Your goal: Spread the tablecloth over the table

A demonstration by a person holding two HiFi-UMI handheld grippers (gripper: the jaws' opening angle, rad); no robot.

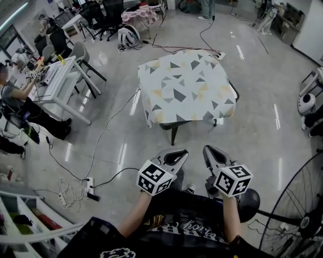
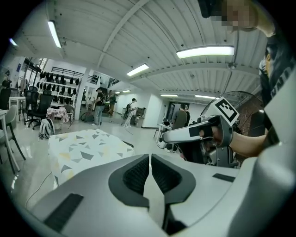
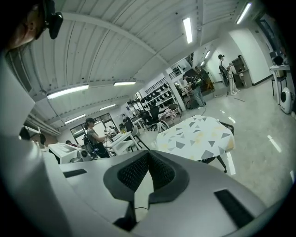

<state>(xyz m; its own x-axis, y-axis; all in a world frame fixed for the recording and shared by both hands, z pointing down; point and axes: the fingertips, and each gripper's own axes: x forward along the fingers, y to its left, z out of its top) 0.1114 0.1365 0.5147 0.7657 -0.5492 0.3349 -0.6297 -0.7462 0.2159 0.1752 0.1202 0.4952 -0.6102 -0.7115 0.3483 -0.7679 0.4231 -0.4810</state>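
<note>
1. A white tablecloth (image 1: 187,85) printed with grey and yellow triangles lies spread over the small table (image 1: 174,132) in the middle of the open office. Its edges hang down on the sides in view, and only the table's dark legs show beneath.
2. The person with the tools stands well back from the table, with a stretch of glossy floor (image 1: 126,146) between them.
3. The left gripper (image 1: 179,152) is held out at waist height. Its own view shows the dark ribbed pads pressed together with nothing between them.
4. The right gripper (image 1: 209,150) sits just beside it, not touching. Its jaws are likewise closed tight and empty, and both tools point towards the covered table.
5. To the left, a seated person (image 1: 15,95) works at a white desk (image 1: 60,80).
6. A power strip (image 1: 90,187) and loose cables trail across the floor near the left gripper.
7. A large floor fan (image 1: 303,211) stands at the lower right, close to the right arm.
8. Black office chairs (image 1: 103,15) are grouped at the far end of the room.
</note>
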